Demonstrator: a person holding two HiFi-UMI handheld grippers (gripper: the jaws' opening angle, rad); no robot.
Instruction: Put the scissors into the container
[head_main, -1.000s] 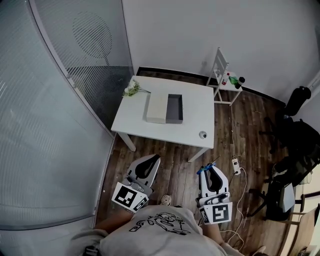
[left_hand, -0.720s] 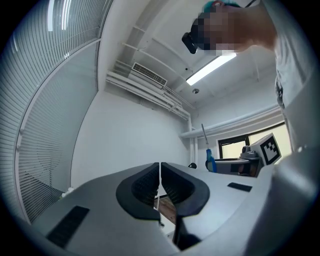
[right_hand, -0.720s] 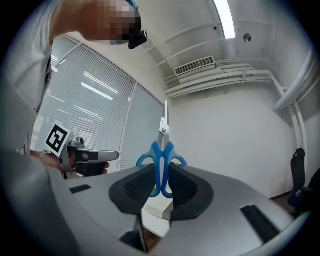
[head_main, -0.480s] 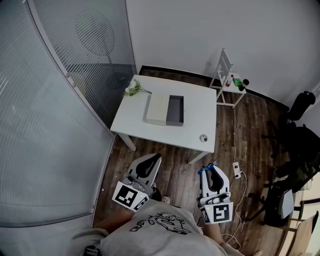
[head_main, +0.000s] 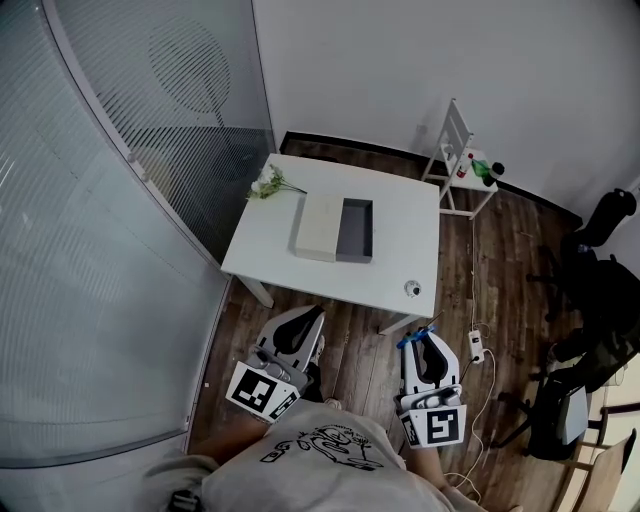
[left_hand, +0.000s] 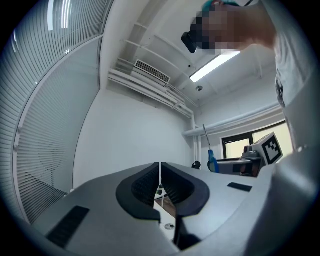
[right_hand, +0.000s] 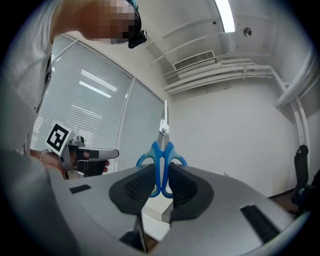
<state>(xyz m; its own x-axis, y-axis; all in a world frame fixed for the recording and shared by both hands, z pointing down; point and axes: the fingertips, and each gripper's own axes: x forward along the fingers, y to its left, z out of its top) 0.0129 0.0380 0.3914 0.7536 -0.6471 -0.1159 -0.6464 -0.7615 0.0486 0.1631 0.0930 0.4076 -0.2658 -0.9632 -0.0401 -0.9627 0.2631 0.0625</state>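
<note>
dark wood floor (head_main: 358, 352) spreads open under me. my right gripper (right_hand: 160, 182) pinches blue-handled steel scissors (right_hand: 161, 150), blades up; my left gripper (left_hand: 160, 186) is closed, empty. ahead, well apart, the open grey rectangular container (head_main: 357, 232) sits mid white square table (head_main: 400, 250).

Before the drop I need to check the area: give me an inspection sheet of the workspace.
Surface: white table, mostly bare.
Job's things: grey container open on table; scissors in right hand-held gripper.
Clutter: pale slab against the container; flower sprig at far corner; small round object near front edge.
Grippers: left hand-held gripper shut, empty; right shut on scissors.
Cables: power strip, white cable on floor.
Surroundings: glass partition with blinds at left; white rack with bottles.
</note>
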